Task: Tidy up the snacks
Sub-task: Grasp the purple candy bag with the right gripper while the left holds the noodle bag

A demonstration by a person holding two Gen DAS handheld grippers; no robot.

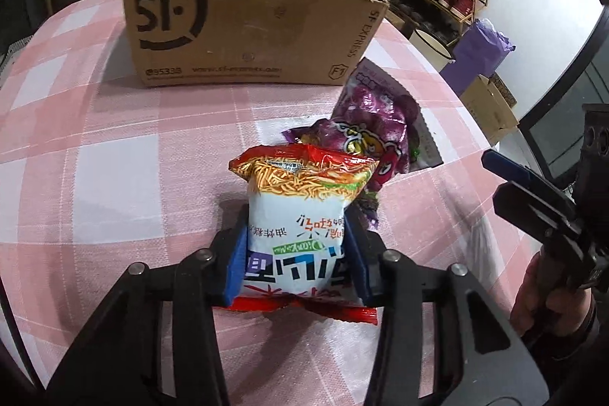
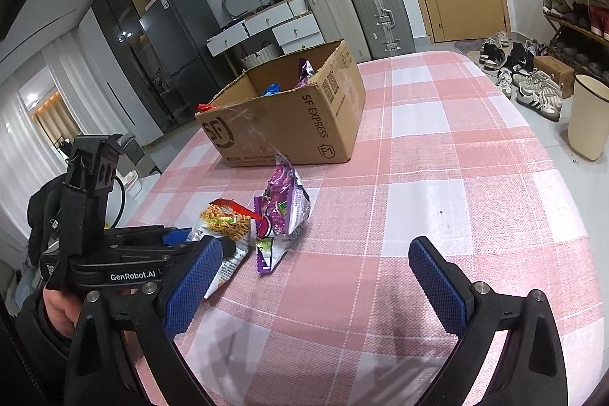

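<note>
left tongs (image 1: 297, 253): clamped on the white-and-red foil noodle-snack bag (image 1: 300, 212), blue pads (image 1: 236, 269) pressing both side edges at the near end.
right tongs (image 2: 316, 288): wide open, empty, hovering over the pink-and-white checked counter (image 2: 437, 147), right of the snacks.
noodle bag: mid-counter, far end leaning on the purple crinkly foil snack packet (image 1: 373, 124); whether it has left the cloth, cannot tell.
handling: light, air-puffed, slick foil; contents brittle, so a hard squeeze likely crushes them. Bag may sag or swing from the grip.
grip advice: hold by the sides low on the body as now, or by the crimped seam.
purple packet: just beyond, touching the noodle bag; soft, rumpled, best pinched at its upright seam.
brown cardboard SF box (image 1: 243, 25): far side, open top, snacks already inside; likely drop point.
</note>
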